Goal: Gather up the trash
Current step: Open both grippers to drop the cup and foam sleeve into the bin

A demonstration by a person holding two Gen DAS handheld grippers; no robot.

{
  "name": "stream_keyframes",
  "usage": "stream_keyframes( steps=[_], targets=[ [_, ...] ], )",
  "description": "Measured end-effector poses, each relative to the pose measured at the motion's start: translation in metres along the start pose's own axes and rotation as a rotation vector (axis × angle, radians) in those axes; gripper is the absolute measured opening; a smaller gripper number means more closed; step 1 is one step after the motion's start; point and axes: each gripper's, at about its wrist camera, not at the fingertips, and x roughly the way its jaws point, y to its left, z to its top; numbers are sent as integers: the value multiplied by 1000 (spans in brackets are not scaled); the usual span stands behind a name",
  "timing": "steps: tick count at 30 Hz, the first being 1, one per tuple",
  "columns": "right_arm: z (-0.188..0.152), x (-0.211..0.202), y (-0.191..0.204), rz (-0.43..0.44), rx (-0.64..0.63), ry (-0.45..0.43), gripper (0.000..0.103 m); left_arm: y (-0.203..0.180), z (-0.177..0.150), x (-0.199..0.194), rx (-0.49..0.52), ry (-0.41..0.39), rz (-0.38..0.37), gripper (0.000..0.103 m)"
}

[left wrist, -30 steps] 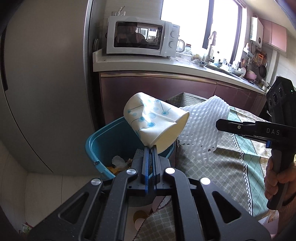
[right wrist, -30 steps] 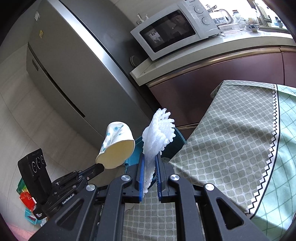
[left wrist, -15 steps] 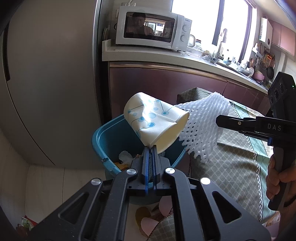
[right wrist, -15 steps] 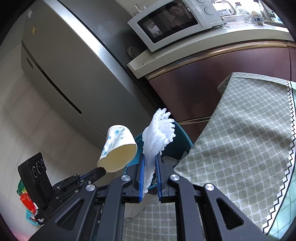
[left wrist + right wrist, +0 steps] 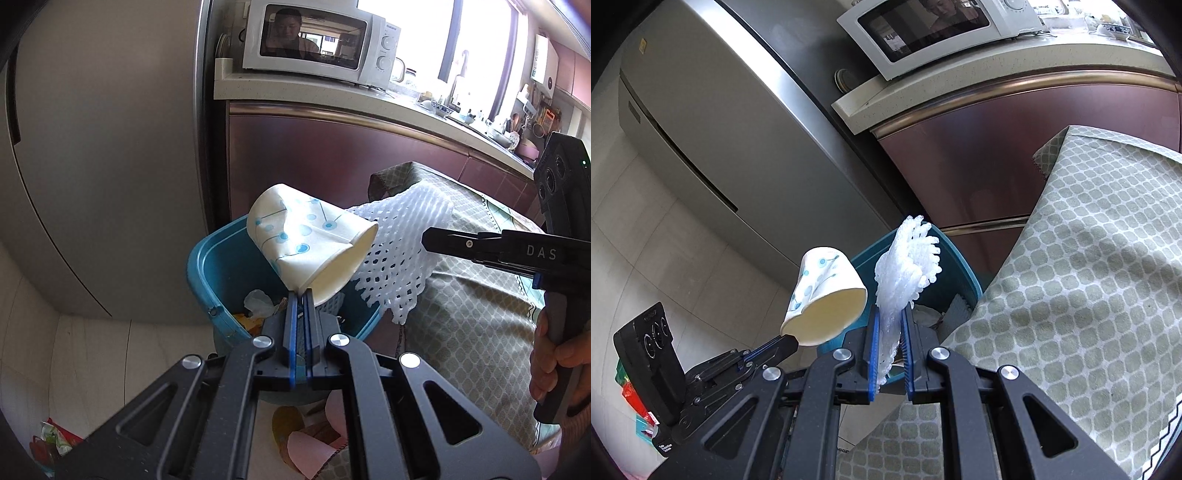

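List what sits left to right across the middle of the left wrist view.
Fridge door → blue bin → paper cup → foam net → right tool → tablecloth.

A: Cup (image 5: 312,245)? Thin paper, matt, white with blue dot print, creased. Net (image 5: 402,240)?

B: Soft white foam mesh, open weave, slightly shiny. Bin (image 5: 207,273) is smooth glossy blue plastic.

A: Fridge (image 5: 713,110) brushed metal, satin. Cabinet fronts (image 5: 1034,147) glossy maroon with a metal trim strip.

B: Tablecloth (image 5: 1089,295) matt woven cloth, green lattice print. Both tools black matt plastic, blue ribbed fingers (image 5: 872,332), shiny metal screws.
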Motion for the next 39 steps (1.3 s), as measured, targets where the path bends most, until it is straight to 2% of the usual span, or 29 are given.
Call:
stream_keyframes(
  steps=[23,32,36,39],
  targets=[
    [14,47,7,-60,-37,69,10,7,-6,38,-45,64,-1,3],
    [18,59,8,-77,-30,90,13,5,-7,37,-53,48,-9,4],
    [17,60,8,-79,-28,87,14,6,-8,33,-50,37,-15,8],
    [15,59,8,-86,-28,85,19,5,-7,30,-51,31,-19,12]
  ],
)
